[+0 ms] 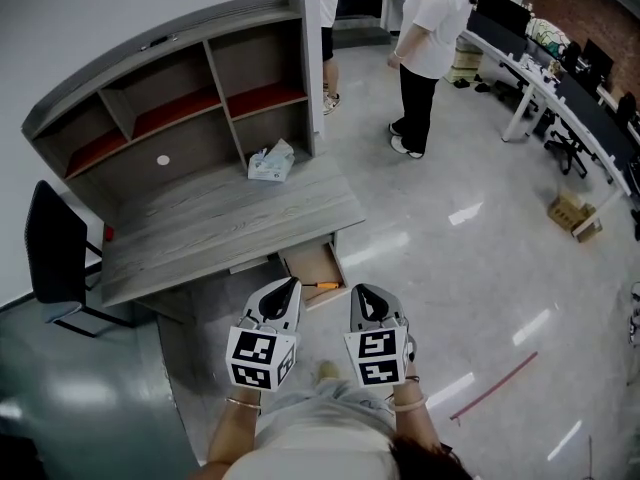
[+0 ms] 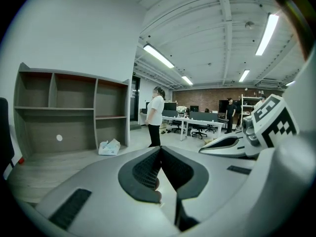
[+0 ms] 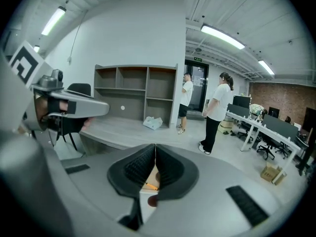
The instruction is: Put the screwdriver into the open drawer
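head view: screwdriver (image 1: 322, 285) lies in open drawer (image 1: 308, 264), between left tool (image 1: 291, 283) and right tool (image 1: 359, 289); both pressed together, empty.

The head view looks steeply down on desk (image 1: 220, 218) and open drawer (image 1: 310, 264); both gripper views face the desk.

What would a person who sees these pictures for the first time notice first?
The left gripper and right gripper hover shut, both empty, near the open drawer, where an orange-handled screwdriver lies. Behind stands a grey desk with shelves and a tissue pack.
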Demonstrator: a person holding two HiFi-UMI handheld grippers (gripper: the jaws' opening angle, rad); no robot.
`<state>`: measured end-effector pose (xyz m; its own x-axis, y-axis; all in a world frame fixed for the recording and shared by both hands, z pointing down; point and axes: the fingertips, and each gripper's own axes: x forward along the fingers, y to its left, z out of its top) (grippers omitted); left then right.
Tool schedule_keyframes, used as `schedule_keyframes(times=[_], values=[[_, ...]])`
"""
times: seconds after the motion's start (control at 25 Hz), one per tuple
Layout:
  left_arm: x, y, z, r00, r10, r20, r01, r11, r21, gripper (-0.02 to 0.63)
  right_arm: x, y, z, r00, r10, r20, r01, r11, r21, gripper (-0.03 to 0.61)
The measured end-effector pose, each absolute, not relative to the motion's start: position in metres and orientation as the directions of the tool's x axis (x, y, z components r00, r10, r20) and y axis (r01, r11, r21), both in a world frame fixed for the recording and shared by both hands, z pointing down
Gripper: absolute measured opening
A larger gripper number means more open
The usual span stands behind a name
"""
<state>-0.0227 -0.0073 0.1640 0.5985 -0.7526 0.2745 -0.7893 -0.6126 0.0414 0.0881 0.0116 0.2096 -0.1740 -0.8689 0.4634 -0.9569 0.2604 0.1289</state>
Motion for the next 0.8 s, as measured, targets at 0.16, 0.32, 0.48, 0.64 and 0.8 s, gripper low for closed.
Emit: schedule_keyframes(times=[0.16,0.32,0.48,0.64,0.8], values=[[-0.03,0.007,0.157,0.6,-0.754,0.267,-0.789,-0.612,0.046,0.015,0.079,0.023,0.192,-0.166,-0.883,0.438,-0.95,0.262,0.168,0.029],[-0.036,0.021,0.155,0.604,-0.752,0.264,-0.787,-0.615,0.05,0.015,0.07,0.035,0.181,-0.175,-0.894,0.412,-0.949,0.264,0.17,0.029],[-0.044,0.033,0.153,0.607,-0.749,0.266,-0.784,-0.62,0.046,0.015,0.061,0.048,0.173,-0.178,-0.908,0.379,-0.952,0.257,0.169,0.028],[-0.053,0.047,0.155,0.607,-0.747,0.271,-0.782,-0.621,0.041,0.015,0.056,0.063,0.168,-0.166,-0.917,0.362,-0.955,0.241,0.172,0.029],[-0.061,0.061,0.154,0.608,-0.746,0.273,-0.781,-0.623,0.038,0.015,0.047,0.078,0.162,-0.166,-0.925,0.342,-0.954,0.238,0.18,0.029]])
